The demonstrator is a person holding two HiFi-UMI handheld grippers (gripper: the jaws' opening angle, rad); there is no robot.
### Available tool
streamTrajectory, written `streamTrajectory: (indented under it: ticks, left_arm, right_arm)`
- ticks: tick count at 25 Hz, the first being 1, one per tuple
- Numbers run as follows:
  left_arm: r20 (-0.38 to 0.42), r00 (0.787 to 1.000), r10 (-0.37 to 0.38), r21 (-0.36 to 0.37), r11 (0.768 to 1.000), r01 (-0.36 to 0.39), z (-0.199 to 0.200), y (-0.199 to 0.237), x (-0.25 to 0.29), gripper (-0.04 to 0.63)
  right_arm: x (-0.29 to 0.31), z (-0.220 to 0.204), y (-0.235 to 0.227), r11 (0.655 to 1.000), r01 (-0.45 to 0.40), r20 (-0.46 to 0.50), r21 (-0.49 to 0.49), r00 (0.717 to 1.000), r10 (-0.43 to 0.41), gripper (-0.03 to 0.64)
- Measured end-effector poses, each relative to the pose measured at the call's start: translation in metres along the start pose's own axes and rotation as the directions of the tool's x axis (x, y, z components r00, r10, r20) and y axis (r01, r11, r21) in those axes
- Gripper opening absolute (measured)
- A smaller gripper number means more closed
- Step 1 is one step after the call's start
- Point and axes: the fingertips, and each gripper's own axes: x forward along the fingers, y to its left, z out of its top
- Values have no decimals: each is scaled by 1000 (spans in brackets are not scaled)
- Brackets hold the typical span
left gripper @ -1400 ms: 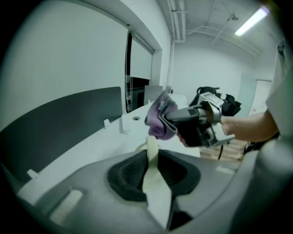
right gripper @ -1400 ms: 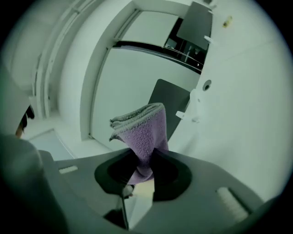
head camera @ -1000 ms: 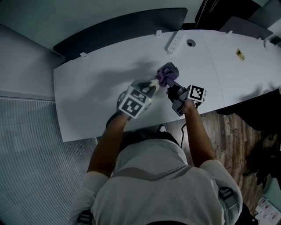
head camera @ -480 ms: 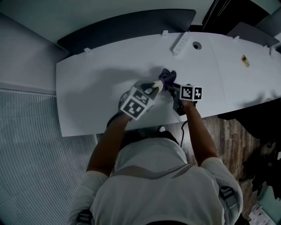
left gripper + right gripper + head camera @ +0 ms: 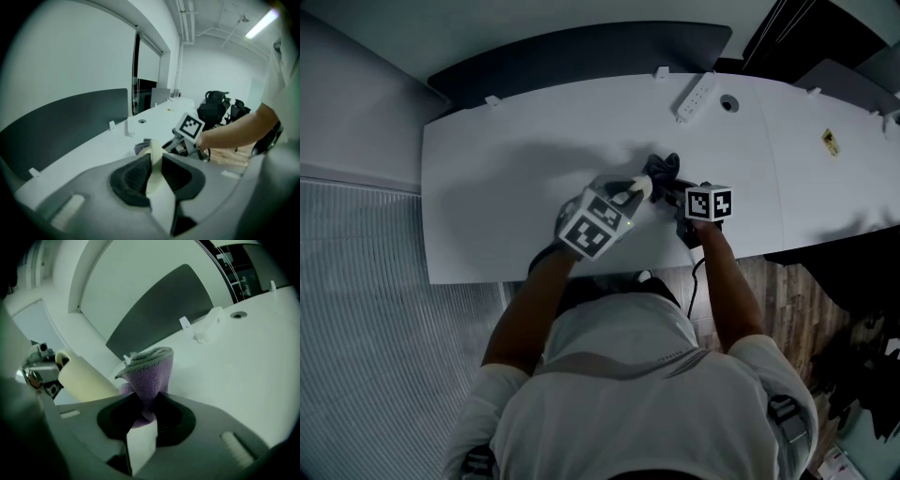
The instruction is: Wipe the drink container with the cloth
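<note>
A cream drink container [image 5: 634,187] lies nearly level over the white table [image 5: 506,169], and my left gripper [image 5: 626,194] is shut on it. In the left gripper view the container [image 5: 153,161] fills the gap between the dark pads. My right gripper [image 5: 671,187] is shut on a bunched purple cloth [image 5: 662,169], just right of the container's far end. In the right gripper view the cloth [image 5: 151,373] stands up from the jaws, with the container [image 5: 82,377] close at its left. I cannot tell whether the two touch.
A white power strip [image 5: 695,97] and a round cable hole [image 5: 728,103] sit at the table's far edge, before a dark partition [image 5: 581,56]. A yellow sticker [image 5: 832,142] lies far right. The wooden floor [image 5: 787,300] starts right of the near edge. Office chairs [image 5: 220,105] stand beyond.
My right gripper has turned and drawn the cloth in closer to the container's end. The left gripper has kept its hold and barely moved.
</note>
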Motion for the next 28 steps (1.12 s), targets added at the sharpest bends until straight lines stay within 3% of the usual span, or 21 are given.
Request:
streamTrajectory:
  ticks: [3, 5, 7, 9, 11, 13, 15, 17, 21, 25, 28]
  left_arm:
    - [1, 1000, 1, -6, 1000, -1, 2, -1, 0, 71]
    - [2, 1000, 1, -6, 1000, -1, 2, -2, -1, 71]
    - [4, 1000, 0, -4, 1000, 0, 1, -2, -2, 72]
    - [6, 1000, -1, -5, 1000, 1, 0, -1, -2, 72]
    - [7, 1000, -3, -7, 1000, 3, 0, 1, -2, 72]
    - [9, 1000, -2, -9, 1000, 2, 0, 1, -2, 72]
    - [10, 1000, 0, -9, 1000, 0, 0, 1, -2, 72]
    - [9, 1000, 0, -8, 1000, 0, 1, 2, -2, 72]
    - [10, 1000, 0, -4, 1000, 0, 1, 1, -2, 72]
    - [8, 1000, -4, -3, 1000, 4, -1, 0, -5, 72]
    - [10, 1000, -2, -3, 1000, 2, -1, 1, -5, 72]
  right_arm:
    - [-12, 50, 20, 988, -155, 84, -17, 984, 156, 91]
    - [-15, 77, 43, 949, -313, 65, -33, 947, 314, 91]
    - [-15, 99, 70, 883, -466, 0, -59, 885, 466, 91]
    - [-11, 117, 97, 800, -595, -79, -72, 803, 590, 91]
    - [-4, 126, 118, 735, -676, -163, -47, 732, 662, 91]
    - [7, 125, 135, 703, -711, -240, -25, 687, 686, 91]
    - [19, 117, 143, 693, -720, -312, -7, 661, 683, 91]
    - [29, 103, 140, 708, -706, -394, 21, 644, 655, 91]
    - [33, 67, 136, 688, -716, -529, 119, 541, 654, 89]
    - [44, 52, 122, 725, -674, -556, 142, 552, 622, 89]
    - [57, 38, 100, 792, -597, -591, 125, 596, 543, 89]
